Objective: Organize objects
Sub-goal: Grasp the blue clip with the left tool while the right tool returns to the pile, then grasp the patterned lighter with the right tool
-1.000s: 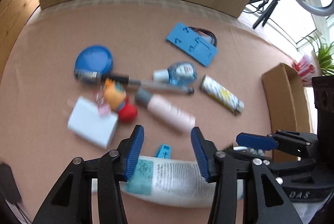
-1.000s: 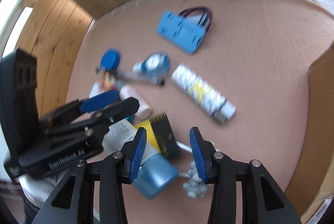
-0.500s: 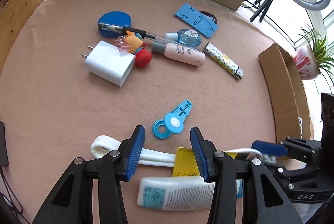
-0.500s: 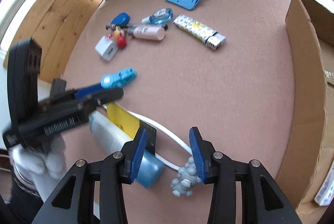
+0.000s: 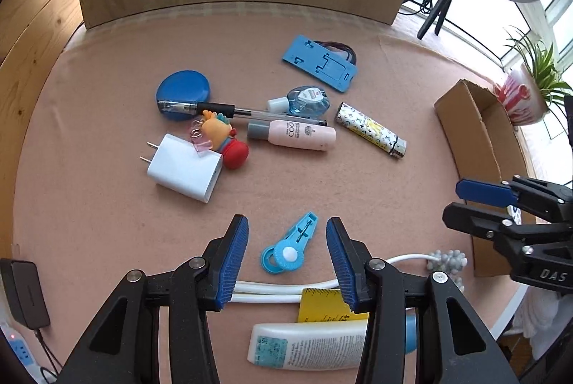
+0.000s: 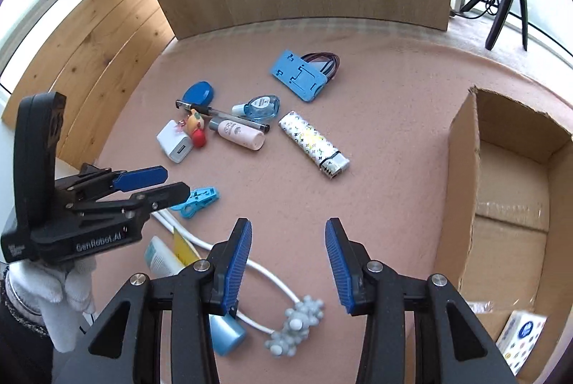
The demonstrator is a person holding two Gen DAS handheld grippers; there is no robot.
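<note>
My left gripper [image 5: 286,258] hangs open and empty over the pink table mat, with a blue clip [image 5: 290,248] lying on the mat below the gap. Behind its fingers lie a white cable [image 5: 279,289], a yellow ruler [image 5: 322,307] and a white lotion tube [image 5: 308,346]. My right gripper [image 6: 288,262] is also open and empty, above bare mat beside a grey bead charm [image 6: 297,326]. Farther out lie a white charger [image 5: 182,169], a pink tube [image 5: 297,133], a patterned lighter [image 5: 370,130] and a blue phone stand [image 5: 318,63].
An open cardboard box [image 6: 462,169] stands at the right with a tissue pack [image 6: 523,341] inside. A blue round case [image 5: 182,90], a pen [image 5: 243,110], a correction tape [image 5: 308,99] and a toy keychain [image 5: 222,140] crowd the charger. A wooden board stands behind the mat.
Both grippers have lifted and drawn back, so more of the table shows. The lotion tube, seen between the left fingers before, now lies lower in that view. Both jaws keep their gap.
</note>
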